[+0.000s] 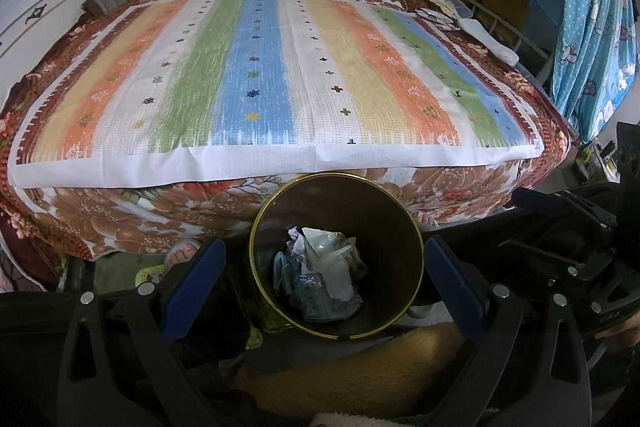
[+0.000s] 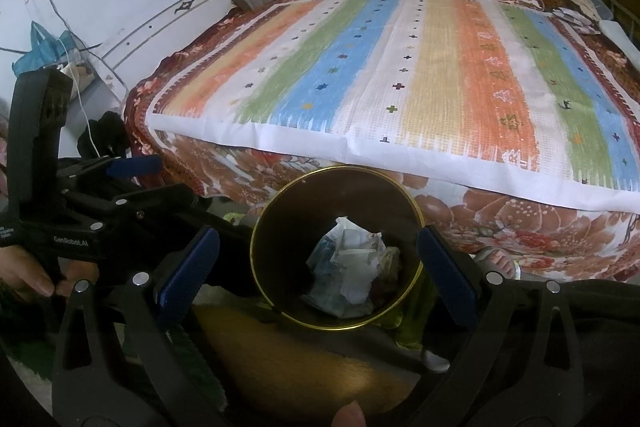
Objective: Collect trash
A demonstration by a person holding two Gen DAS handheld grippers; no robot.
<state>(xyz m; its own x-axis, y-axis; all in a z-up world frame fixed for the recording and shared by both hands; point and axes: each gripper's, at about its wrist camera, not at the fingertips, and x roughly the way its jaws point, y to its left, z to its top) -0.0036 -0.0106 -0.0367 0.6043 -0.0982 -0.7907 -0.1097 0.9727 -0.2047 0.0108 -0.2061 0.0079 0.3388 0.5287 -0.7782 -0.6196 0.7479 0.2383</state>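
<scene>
A round dark bin with a gold rim stands on the floor at the foot of the bed. Crumpled paper and plastic trash lies inside it. My left gripper is open and empty, with its blue-padded fingers either side of the bin's mouth, above it. In the right wrist view the same bin holds the trash, and my right gripper is open and empty above it. The left gripper's body shows at the left, held by a hand.
A bed with a striped cloth over a floral blanket fills the view behind the bin. Bare toes show beside the bin. Small packets lie at the bed's far right corner. Blue clothes hang at the right.
</scene>
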